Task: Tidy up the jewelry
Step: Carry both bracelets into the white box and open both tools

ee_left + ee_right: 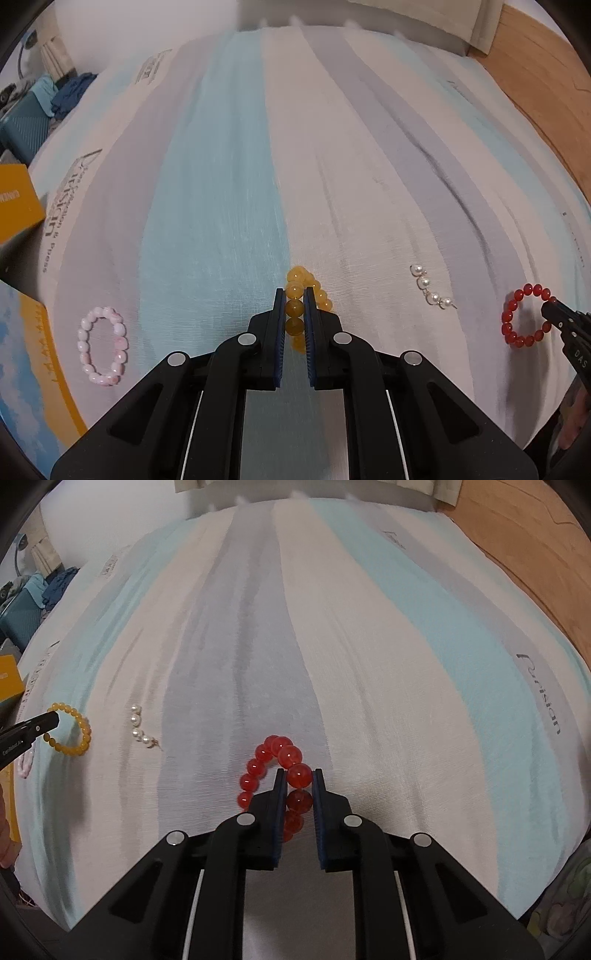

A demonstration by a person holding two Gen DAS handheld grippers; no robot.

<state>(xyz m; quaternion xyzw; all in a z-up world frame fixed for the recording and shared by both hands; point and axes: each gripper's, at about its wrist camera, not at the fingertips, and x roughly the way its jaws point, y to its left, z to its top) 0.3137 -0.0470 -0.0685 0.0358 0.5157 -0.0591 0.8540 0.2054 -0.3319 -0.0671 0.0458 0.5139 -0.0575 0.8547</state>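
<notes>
My left gripper [294,295] is shut on the yellow bead bracelet [299,280] on the striped bedsheet [221,184]; it also shows in the right wrist view [79,734]. My right gripper [298,773] is shut on the red bead bracelet [273,757], which also shows at the right of the left wrist view [524,317]. A pink bead bracelet [103,345] lies to the left of the left gripper. A short string of pearls [432,290] lies between the two grippers, also in the right wrist view [140,727].
An orange box [16,201] sits off the bed's left edge. A teal suitcase [22,129] and clothes stand at the far left. A wooden headboard [546,92] runs along the right. A printed blue and orange surface [33,369] lies at the lower left.
</notes>
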